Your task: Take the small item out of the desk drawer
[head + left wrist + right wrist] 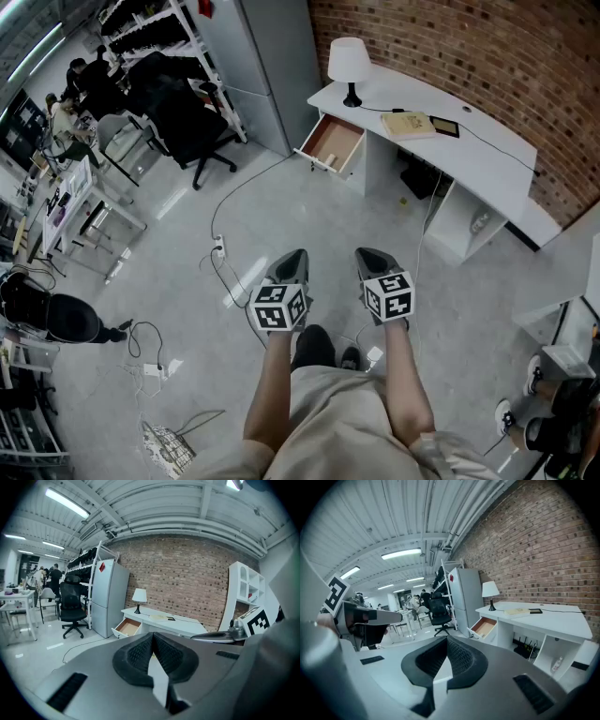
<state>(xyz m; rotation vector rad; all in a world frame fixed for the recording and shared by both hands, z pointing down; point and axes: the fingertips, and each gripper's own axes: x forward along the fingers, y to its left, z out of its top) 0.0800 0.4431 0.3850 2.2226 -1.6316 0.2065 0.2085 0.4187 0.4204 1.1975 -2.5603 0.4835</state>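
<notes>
Head view looks down on a person standing on the grey floor [309,216], well apart from the white desk [487,141] along the brick wall. The left gripper [295,255] and right gripper [371,253] are held side by side in front of the body, both aimed towards the desk and tipped a little down. That reads as a carrying pose for the walk over rather than a reach.

Both sets of fingers are clenched together with nothing between them, which makes sense since nothing is within reach yet.

The drawer [333,142] stands pulled out at the desk's left end, below the lamp [348,61], so its wooden inside is open to a reach from above. The small item should be in there, but from this far off I cannot make it out. A book [408,125] lies on the desk top, clear of the drawer. As I judge it, closing the gap to the desk comes first.
</notes>
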